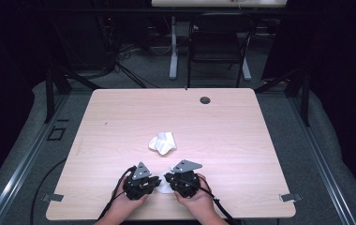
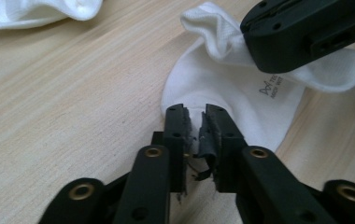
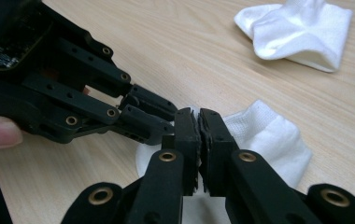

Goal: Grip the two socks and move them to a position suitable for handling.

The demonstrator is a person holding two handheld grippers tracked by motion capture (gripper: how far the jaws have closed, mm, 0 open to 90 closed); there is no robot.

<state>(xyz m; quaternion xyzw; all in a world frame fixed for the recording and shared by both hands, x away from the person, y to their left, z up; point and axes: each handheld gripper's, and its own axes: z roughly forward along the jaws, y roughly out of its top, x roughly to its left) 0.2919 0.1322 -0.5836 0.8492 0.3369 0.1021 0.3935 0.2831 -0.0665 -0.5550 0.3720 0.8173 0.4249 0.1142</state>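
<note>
High view puts both tools near the bottom middle of the wooden table (image 1: 120, 122), with a flat white ankle sock (image 1: 166, 188) pinned between them and a second, crumpled white sock (image 1: 163, 142) lying well apart, up toward the centre.

Left gripper (image 2: 195, 122) looks pinched on the near edge of the flat sock in its own view — only a thin fold of fabric sits between the worn pads. Right gripper (image 3: 199, 122) is clamped tight on the opposite part of the same sock.

Risk as I see it: the left bite is shallow and the pad lining is frayed, so any pull apart could let the edge slip out. It may also have caught just one layer, which would twist the sock instead of spreading it.

Sock's long axis in the left gripper view runs from lower centre up to the upper right, cuff end under the other tool.
</note>
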